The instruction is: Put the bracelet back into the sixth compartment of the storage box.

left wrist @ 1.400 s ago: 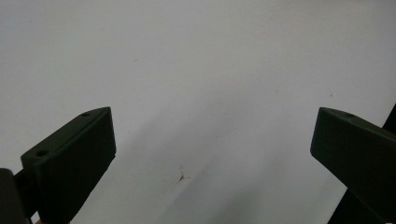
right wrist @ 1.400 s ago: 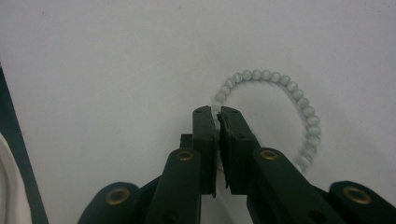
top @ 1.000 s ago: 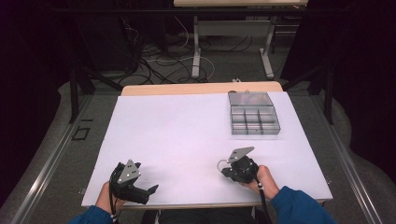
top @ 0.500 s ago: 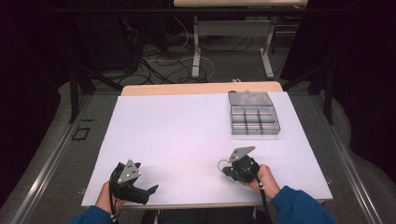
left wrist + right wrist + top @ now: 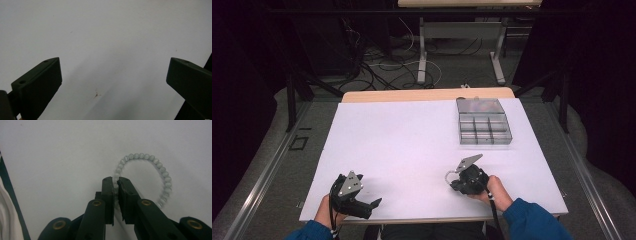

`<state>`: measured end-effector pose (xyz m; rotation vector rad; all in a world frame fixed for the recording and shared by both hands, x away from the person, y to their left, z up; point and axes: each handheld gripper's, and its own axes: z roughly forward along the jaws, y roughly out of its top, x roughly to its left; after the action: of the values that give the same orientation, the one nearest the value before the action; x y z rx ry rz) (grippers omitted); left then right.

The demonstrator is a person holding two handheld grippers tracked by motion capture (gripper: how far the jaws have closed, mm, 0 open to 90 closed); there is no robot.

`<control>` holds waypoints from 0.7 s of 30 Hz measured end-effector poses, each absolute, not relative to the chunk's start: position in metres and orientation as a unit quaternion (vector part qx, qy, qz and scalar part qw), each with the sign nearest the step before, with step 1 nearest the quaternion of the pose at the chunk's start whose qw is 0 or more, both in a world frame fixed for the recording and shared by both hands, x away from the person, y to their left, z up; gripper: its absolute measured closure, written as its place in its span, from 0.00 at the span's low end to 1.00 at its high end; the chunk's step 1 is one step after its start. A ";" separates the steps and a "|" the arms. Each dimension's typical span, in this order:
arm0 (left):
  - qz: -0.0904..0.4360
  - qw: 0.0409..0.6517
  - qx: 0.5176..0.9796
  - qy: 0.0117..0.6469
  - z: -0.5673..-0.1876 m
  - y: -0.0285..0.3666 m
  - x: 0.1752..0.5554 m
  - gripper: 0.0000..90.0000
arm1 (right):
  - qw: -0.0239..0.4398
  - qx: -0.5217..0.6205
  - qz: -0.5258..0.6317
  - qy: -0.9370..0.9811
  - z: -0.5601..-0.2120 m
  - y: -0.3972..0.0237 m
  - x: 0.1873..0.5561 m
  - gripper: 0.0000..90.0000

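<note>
The right gripper (image 5: 115, 182) has its jaws pinched on the pale bead bracelet (image 5: 160, 168) lying on the white worktop (image 5: 412, 140), the lift and the carry to the compartment box (image 5: 483, 128) still ahead, while the left gripper (image 5: 113, 75) idles with jaws spread.

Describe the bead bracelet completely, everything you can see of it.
The bead bracelet is a single ring of small, round, pale grey-green beads, glossy like stone or glass. It lies flat as an open loop on the white table cover, near the person's edge. The right gripper has its jaws closed on one stretch of the ring, hiding a few beads; nothing else touches it.
</note>
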<state>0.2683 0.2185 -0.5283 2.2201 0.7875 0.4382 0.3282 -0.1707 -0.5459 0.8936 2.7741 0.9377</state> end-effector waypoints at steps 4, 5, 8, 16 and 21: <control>0.174 0.364 0.863 0.305 -0.529 0.218 0.268 0.00 | 0.042 0.290 0.309 0.905 -0.547 -0.171 0.328 0.94; 0.174 0.364 0.863 0.305 -0.529 0.218 0.268 0.00 | 0.043 0.292 0.309 0.904 -0.547 -0.171 0.328 0.95; 0.173 0.361 0.865 0.303 -0.528 0.218 0.268 0.00 | 0.042 0.304 0.308 0.900 -0.547 -0.171 0.328 0.95; 0.170 0.363 0.864 0.306 -0.528 0.218 0.268 0.00 | 0.047 0.303 0.313 0.899 -0.545 -0.171 0.326 0.97; 0.170 0.364 0.863 0.306 -0.528 0.218 0.268 0.00 | 0.057 0.301 0.328 0.893 -0.540 -0.173 0.326 0.97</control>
<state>0.2681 0.2184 -0.5281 2.2202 0.7876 0.4373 0.3256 -0.1732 -0.5400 0.9121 2.7087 0.9957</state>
